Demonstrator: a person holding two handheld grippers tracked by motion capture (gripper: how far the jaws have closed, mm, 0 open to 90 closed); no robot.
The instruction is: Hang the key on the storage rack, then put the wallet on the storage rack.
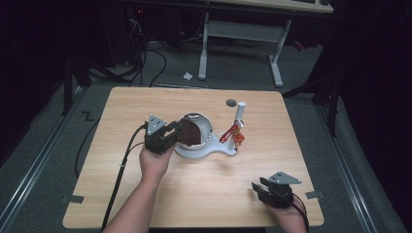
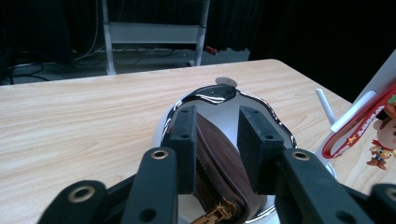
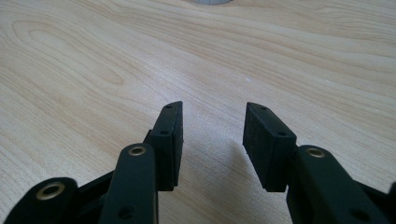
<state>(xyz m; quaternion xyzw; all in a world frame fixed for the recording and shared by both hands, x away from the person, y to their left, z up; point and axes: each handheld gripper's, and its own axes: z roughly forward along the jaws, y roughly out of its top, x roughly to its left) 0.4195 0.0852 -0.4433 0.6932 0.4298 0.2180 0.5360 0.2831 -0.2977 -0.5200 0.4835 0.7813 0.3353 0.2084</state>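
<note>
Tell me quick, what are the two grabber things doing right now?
Left gripper: around the brown zip pouch in the shiny bowl; whether it grips cannot be told.
Right gripper: open, holding nothing, over the table.

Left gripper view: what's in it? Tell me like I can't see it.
Two black fingers reach around a brown zip pouch that sits in a shiny metal bowl on a wooden table. A red strap with a little cartoon charm hangs at the right.
</note>
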